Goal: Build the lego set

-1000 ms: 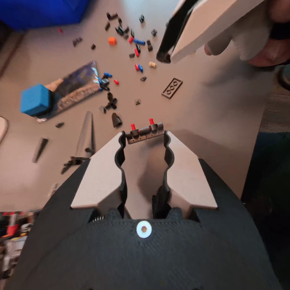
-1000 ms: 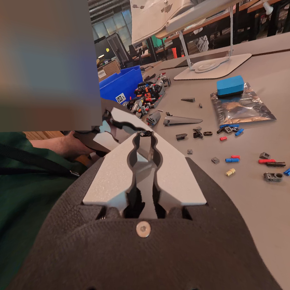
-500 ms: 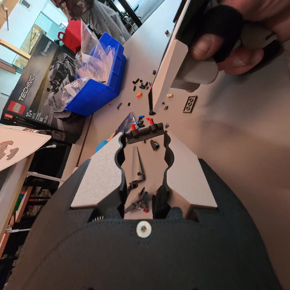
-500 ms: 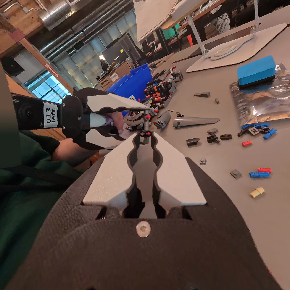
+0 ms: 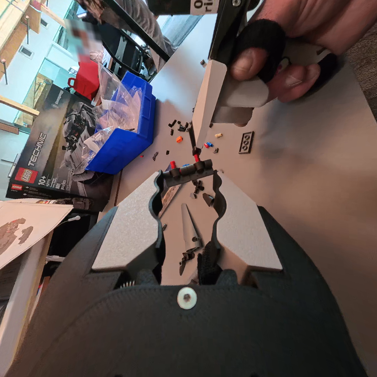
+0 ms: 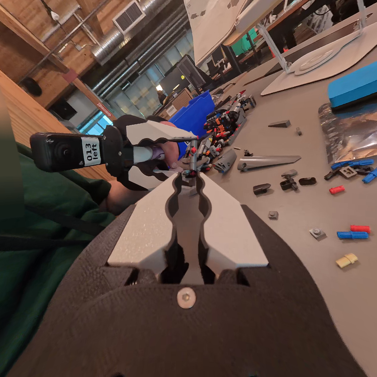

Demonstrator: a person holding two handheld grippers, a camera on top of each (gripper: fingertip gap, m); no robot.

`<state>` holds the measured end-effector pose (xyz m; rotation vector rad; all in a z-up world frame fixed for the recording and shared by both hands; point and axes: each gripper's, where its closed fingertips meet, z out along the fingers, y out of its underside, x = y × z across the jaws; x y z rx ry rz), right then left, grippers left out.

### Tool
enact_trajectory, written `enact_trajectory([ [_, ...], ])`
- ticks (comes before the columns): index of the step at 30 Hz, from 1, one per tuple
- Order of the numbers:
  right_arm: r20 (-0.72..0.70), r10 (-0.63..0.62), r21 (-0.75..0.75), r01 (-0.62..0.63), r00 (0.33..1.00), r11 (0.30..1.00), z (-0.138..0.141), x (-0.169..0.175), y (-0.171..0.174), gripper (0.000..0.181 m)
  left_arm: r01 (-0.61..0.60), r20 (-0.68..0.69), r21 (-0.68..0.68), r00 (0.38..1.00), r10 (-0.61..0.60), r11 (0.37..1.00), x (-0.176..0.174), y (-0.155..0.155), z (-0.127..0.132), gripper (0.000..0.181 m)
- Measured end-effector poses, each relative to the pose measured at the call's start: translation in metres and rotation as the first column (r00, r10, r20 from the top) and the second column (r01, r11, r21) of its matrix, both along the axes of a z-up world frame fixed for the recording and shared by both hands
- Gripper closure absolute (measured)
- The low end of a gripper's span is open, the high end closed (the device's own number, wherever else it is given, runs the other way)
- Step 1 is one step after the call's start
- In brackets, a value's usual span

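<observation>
Grey table [image 6: 306,204] w/ scattered bricks, workshop behind. Left gripper [image 5: 188,174] clamps grey bar [image 5: 188,170]; right gripper [image 6: 188,175] pinches small piece [image 6: 187,173] against it.

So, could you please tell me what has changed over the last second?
The right gripper has swung in from far off, bringing its small black connector piece up to a red pin on the dark grey beam assembly. The left gripper tilted up off the table, staying shut on that assembly. Loose parts lie unmoved.
</observation>
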<state>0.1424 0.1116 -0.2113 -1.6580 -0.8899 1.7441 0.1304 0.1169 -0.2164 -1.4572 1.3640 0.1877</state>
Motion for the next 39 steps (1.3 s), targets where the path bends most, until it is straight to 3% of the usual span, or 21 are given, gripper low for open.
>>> enact_trajectory([
  [13,-0.045,0.046,-0.017,-0.047,0.998,0.999,0.006,0.002,-0.003,0.169,0.06,-0.113,0.024,0.992,-0.057,0.998,0.002,0.001,0.007,0.135],
  [25,0.071,0.008,0.058,-0.012,0.997,0.998,-0.005,-0.001,-0.001,0.169,0.044,-0.164,-0.012,0.985,-0.045,0.999,0.001,0.004,-0.004,0.136],
  [37,0.208,-0.136,0.186,0.097,0.969,0.978,-0.017,-0.003,0.005,0.17,-0.016,-0.127,-0.058,0.992,0.009,0.998,0.0,0.01,-0.017,0.136],
  [38,0.235,-0.15,0.207,0.101,0.96,0.973,-0.02,-0.003,0.005,0.17,-0.012,-0.108,-0.053,0.994,0.006,0.999,0.001,0.008,-0.017,0.181],
  [39,0.264,-0.133,0.22,0.075,0.955,0.973,-0.024,-0.006,0.0,0.174,0.025,-0.04,-0.015,0.999,-0.025,1.0,0.009,0.004,-0.007,0.181],
])
